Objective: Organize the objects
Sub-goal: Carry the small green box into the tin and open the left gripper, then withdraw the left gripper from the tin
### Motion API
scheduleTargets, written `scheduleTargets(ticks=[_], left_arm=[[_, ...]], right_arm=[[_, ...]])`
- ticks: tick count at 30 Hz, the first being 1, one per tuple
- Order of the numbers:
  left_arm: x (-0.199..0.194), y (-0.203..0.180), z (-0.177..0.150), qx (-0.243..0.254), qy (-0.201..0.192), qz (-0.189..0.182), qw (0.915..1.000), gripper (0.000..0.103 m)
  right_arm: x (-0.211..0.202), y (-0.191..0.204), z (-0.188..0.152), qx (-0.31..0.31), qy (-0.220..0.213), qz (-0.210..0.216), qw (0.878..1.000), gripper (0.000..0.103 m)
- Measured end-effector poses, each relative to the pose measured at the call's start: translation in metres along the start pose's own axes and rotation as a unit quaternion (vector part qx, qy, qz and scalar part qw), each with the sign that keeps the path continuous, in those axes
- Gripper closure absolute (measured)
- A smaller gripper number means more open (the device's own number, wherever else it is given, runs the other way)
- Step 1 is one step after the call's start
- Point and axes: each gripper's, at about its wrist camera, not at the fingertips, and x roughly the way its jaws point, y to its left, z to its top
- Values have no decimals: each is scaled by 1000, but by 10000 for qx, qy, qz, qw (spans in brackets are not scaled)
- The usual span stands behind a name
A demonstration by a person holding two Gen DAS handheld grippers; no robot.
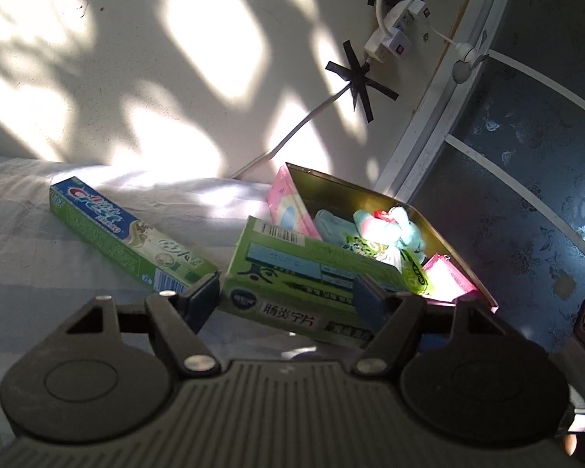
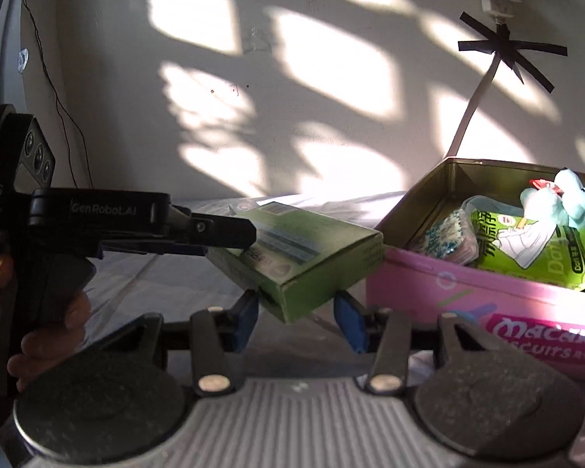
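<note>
A green medicine box [image 1: 292, 273] sits between the fingers of my left gripper [image 1: 288, 296], tilted, next to the near side of the pink biscuit tin [image 1: 440, 241]. In the right wrist view the left gripper [image 2: 230, 234] grips the same box [image 2: 308, 257], held above the bed. My right gripper [image 2: 298, 321] is open just below the box's near corner. The tin [image 2: 468, 292] holds a teal plush toy [image 2: 565, 202], a green packet [image 2: 526, 249] and other small items. A Crest toothpaste box [image 1: 124, 230] lies on the bed to the left.
The bed has a pale checked sheet [image 1: 39, 257]. A sunlit wall is behind, with a power strip [image 1: 394, 35] and cable taped to it. A blue patterned panel [image 1: 526, 195] stands at the right.
</note>
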Motion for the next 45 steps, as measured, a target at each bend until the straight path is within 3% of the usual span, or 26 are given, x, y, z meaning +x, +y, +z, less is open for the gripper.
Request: scheduleTargets(ticks=[1, 3, 7, 10, 15, 18, 25, 28, 30, 38, 40, 45], left_arm=[[6, -12, 7, -1, 20, -352, 9994, 28], [17, -40, 14, 257, 45, -675, 9974, 28], [48, -96, 13, 1108, 127, -788, 9906, 28], [55, -100, 13, 1120, 151, -783, 9905, 28], [56, -79, 18, 863, 231, -454, 9950, 28], [60, -75, 18, 678, 452, -565, 9951, 28], [77, -107, -1, 1224, 937, -782, 9849, 28], [99, -116, 1, 1429, 1082, -525, 9824, 28], [114, -117, 9, 1467, 1084, -384, 9825, 35], [199, -95, 59, 1110, 1317, 377, 9843, 35], [212, -93, 62, 1044, 1373, 532, 9836, 35], [193, -91, 55, 997, 1268, 347, 9863, 34]], right_arm=[[-7, -4, 4, -5, -102, 13, 9999, 70], [-20, -11, 11, 35, -355, -28, 9994, 72], [-31, -26, 19, -60, -629, -508, 9967, 72], [-41, -47, 16, 82, -750, -488, 9960, 70], [-54, -77, 2, 299, -781, -752, 9937, 70], [-54, -99, 1, 686, -679, -786, 9922, 69], [-46, -116, -4, 829, -292, -786, 9930, 69], [-25, -122, 4, 727, -119, -869, 9935, 69], [-5, -132, 17, 707, 21, -1044, 9920, 74], [66, -174, 67, 431, 723, -1580, 9838, 70], [71, -176, 69, 429, 703, -1648, 9829, 69], [45, -174, 50, 810, 209, -1452, 9859, 64]])
